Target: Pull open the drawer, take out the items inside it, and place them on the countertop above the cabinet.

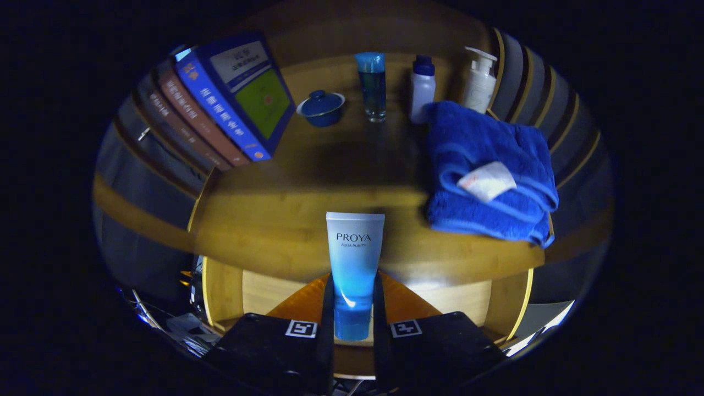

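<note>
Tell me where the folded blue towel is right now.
In the gripper view, the folded blue towel lies on the wooden countertop, beyond and right of the gripper, just before the white pump bottle.

My fingers (330, 308) press on the tube (355, 258) from both sides, covering its lower flanks, and its cap end sinks between my blocks at six o'clock. The tube stands in front of the open drawer (264, 291), so much of the drawer's inside is hidden and I cannot tell what else lies there. At two o'clock the towel (484, 165) covers the foot of the white bottle (422, 88) and of the pump bottle (480, 80). At ten o'clock, the leftmost of the books (220, 104) fade into dark. The tangle at seven o'clock is too dim to name.
</note>
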Action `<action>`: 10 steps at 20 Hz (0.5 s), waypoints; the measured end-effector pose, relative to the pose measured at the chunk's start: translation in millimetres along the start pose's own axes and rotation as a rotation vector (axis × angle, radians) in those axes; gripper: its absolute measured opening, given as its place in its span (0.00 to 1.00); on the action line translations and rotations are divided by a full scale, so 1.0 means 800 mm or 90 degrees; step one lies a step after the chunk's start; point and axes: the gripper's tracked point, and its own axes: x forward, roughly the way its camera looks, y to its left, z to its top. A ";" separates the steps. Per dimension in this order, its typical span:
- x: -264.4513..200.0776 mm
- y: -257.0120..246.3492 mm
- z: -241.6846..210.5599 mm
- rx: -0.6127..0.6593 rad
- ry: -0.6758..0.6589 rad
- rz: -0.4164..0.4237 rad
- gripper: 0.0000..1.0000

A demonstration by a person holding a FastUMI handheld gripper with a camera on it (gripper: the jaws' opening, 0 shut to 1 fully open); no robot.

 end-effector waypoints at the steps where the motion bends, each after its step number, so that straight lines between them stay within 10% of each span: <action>1: 0.008 -0.004 0.011 -0.006 0.001 -0.016 0.34; 10: 0.043 0.006 0.055 -0.009 0.024 -0.030 0.33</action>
